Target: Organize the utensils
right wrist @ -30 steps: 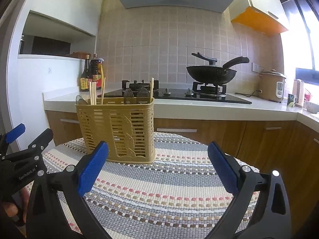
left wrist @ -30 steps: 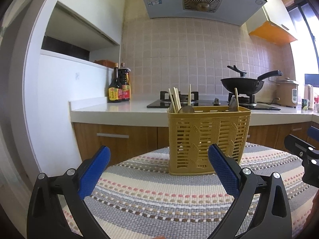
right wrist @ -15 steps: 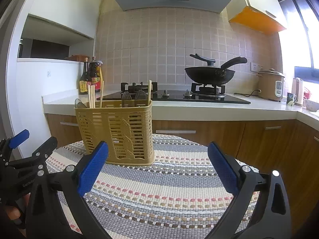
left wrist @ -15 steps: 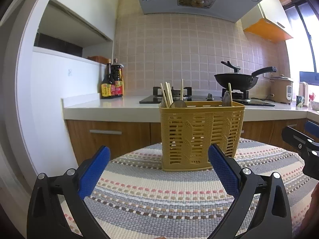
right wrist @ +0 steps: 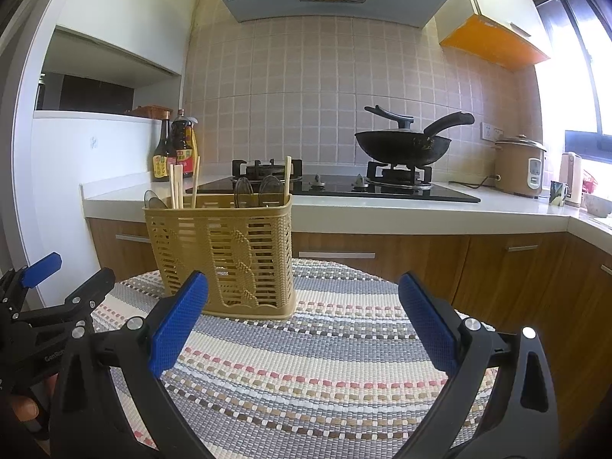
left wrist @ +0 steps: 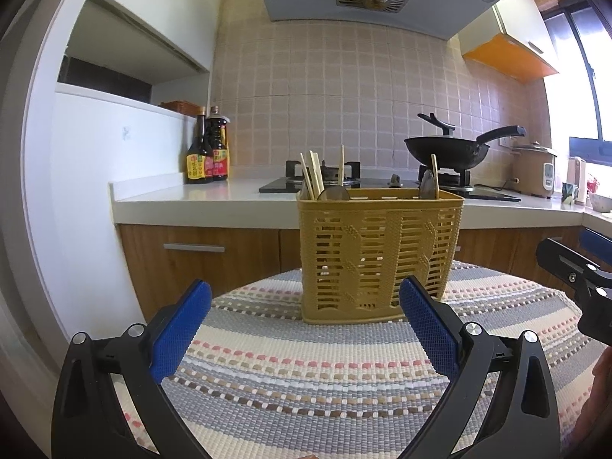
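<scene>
On the striped woven mat [left wrist: 306,375] covering the round table, a yellow slotted plastic utensil basket [left wrist: 378,256] is found standing upright, near the far edge. Its contents are held vertically by the compartments: wooden chopsticks [left wrist: 310,176] are seen leaning together at the left end, a single chopstick [left wrist: 433,170] at the right end, and spoon bowls [right wrist: 270,190] projecting just above the rim (handles down, it is judged). No loose utensil is visible on the mat in either view, so the sorting is judged to be at or near completion, though chopsticks are noted in more than one compartment.

The left gripper [left wrist: 304,329] is held low over the mat, short of the basket, its blue pads [left wrist: 179,336] spread wide with nothing between them. The right gripper [right wrist: 304,325] is likewise held with its pads [right wrist: 428,329] wide apart and empty, the basket lying ahead and to its left. Neither tool is in contact with the basket. Both are judged to be kept level and clear of it so that the upright contents are not disturbed.

Behind the table, a wok [right wrist: 401,149] on the gas hob, two sauce bottles [left wrist: 208,153] and a rice cooker [right wrist: 520,166] are noted on the counter, well apart from the work.
</scene>
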A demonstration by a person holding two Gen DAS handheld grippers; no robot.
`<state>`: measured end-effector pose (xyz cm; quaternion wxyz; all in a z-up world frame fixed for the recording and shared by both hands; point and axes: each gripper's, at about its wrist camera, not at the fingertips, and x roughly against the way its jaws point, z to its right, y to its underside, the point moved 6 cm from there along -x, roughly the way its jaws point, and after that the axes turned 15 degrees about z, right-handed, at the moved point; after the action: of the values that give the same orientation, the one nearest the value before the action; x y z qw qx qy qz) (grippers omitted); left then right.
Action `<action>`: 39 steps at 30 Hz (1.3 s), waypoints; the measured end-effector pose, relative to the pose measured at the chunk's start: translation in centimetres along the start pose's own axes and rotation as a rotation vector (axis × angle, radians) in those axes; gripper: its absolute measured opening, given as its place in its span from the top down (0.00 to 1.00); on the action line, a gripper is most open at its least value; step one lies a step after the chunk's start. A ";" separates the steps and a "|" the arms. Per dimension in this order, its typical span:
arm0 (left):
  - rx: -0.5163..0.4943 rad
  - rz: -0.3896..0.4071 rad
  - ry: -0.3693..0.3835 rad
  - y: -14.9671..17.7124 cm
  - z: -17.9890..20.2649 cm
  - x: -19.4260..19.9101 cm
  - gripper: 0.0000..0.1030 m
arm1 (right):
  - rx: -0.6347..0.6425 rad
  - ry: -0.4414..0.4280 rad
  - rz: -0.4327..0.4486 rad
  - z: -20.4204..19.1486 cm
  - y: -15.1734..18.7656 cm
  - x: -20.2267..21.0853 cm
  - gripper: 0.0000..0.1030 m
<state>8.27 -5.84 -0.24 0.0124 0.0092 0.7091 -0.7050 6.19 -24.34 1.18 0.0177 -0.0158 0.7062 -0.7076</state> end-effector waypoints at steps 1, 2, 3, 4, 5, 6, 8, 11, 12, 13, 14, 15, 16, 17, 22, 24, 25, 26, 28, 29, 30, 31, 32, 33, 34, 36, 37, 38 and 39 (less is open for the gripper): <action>-0.001 0.000 -0.001 0.0 0.0 0.0 0.07 | 0.000 0.000 0.000 0.0 0.0 0.0 0.08; -0.001 0.000 -0.001 0.0 0.0 0.0 0.07 | 0.000 0.002 0.001 -0.1 0.0 0.0 0.08; 0.000 0.000 -0.001 0.0 0.0 -0.1 0.07 | 0.001 0.004 0.001 0.0 0.0 0.0 0.08; 0.000 -0.001 -0.001 0.0 0.0 -0.1 0.07 | -0.001 0.004 -0.001 0.0 0.0 -0.1 0.08; 0.000 -0.001 -0.001 0.0 0.0 -0.1 0.07 | -0.003 0.004 -0.002 0.0 0.0 -0.1 0.08; 0.000 -0.001 -0.001 0.0 0.0 -0.1 0.07 | -0.004 0.005 -0.002 0.1 0.0 -0.1 0.08; -0.003 -0.001 -0.003 0.0 0.1 0.0 0.07 | -0.004 0.007 -0.003 0.1 0.0 -0.1 0.08; -0.005 -0.001 -0.004 0.0 0.1 -0.1 0.07 | -0.002 0.006 -0.006 0.0 0.1 -0.1 0.08; -0.005 -0.001 -0.004 0.0 0.1 -0.1 0.07 | 0.000 0.006 -0.007 0.0 0.1 -0.1 0.08; -0.004 -0.001 -0.004 0.0 0.1 -0.1 0.07 | 0.003 0.007 -0.007 -0.1 0.1 -0.1 0.08; -0.005 -0.001 -0.004 0.0 0.1 -0.1 0.07 | 0.002 0.007 -0.006 -0.1 0.1 -0.1 0.08; -0.005 -0.001 -0.004 0.0 0.1 -0.1 0.07 | 0.001 0.005 -0.004 -0.2 0.1 0.0 0.08; -0.005 -0.001 -0.005 0.0 0.1 -0.1 0.07 | 0.002 0.005 -0.003 -0.2 0.1 0.0 0.08; -0.005 -0.002 -0.004 0.0 0.1 -0.1 0.07 | 0.003 0.005 -0.004 -0.2 0.1 0.0 0.08; -0.006 -0.003 -0.004 0.0 0.2 -0.1 0.07 | 0.003 0.005 -0.008 -0.3 0.1 -0.1 0.08; -0.006 -0.003 -0.005 0.0 0.2 -0.1 0.07 | 0.005 0.006 -0.008 -0.3 0.1 -0.1 0.08; -0.006 -0.004 -0.005 0.0 0.2 -0.1 0.07 | 0.005 0.006 -0.008 -0.3 0.1 0.0 0.08; -0.005 -0.003 -0.006 0.0 0.2 -0.1 0.07 | 0.004 0.005 -0.008 -0.3 0.2 0.0 0.08; -0.004 -0.003 -0.006 0.0 0.2 -0.1 0.07 | 0.004 0.005 -0.011 -0.4 0.2 -0.1 0.08; -0.005 -0.003 -0.006 0.0 0.2 -0.1 0.07 | 0.003 0.005 -0.014 -0.4 0.1 -0.1 0.08; -0.004 -0.003 -0.006 0.0 0.1 -0.1 0.07 | 0.002 0.004 -0.015 -0.4 0.2 -0.1 0.08; -0.002 -0.007 -0.005 0.1 0.1 -0.1 0.07 | 0.000 0.004 -0.016 -0.3 0.2 -0.2 0.08; 0.000 -0.013 -0.004 0.2 0.1 -0.2 0.07 | 0.000 0.005 -0.017 -0.3 0.2 -0.2 0.08; 0.002 -0.016 -0.006 0.2 0.0 -0.2 0.07 | -0.001 0.005 -0.017 -0.3 0.2 -0.2 0.08; 0.003 -0.016 -0.007 0.2 0.0 -0.2 0.07 | -0.001 0.005 -0.018 -0.3 0.2 -0.2 0.08; 0.001 -0.016 -0.012 0.2 0.0 -0.2 0.07 | -0.001 0.005 -0.018 -0.3 0.2 -0.2 0.08; -0.002 -0.017 -0.017 0.3 0.1 -0.2 0.07 | 0.000 0.005 -0.019 -0.3 0.2 -0.2 0.08; -0.005 -0.018 -0.019 0.3 0.1 -0.3 0.07 | 0.001 0.005 -0.020 -0.3 0.2 -0.2 0.08; -0.006 -0.019 -0.021 0.3 0.1 -0.3 0.07 | 0.001 0.005 -0.021 -0.3 0.3 -0.2 0.08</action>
<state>8.54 -5.96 -0.52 0.0131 -0.0050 0.7112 -0.7029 6.40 -23.98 0.91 0.0086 -0.0215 0.7056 -0.7082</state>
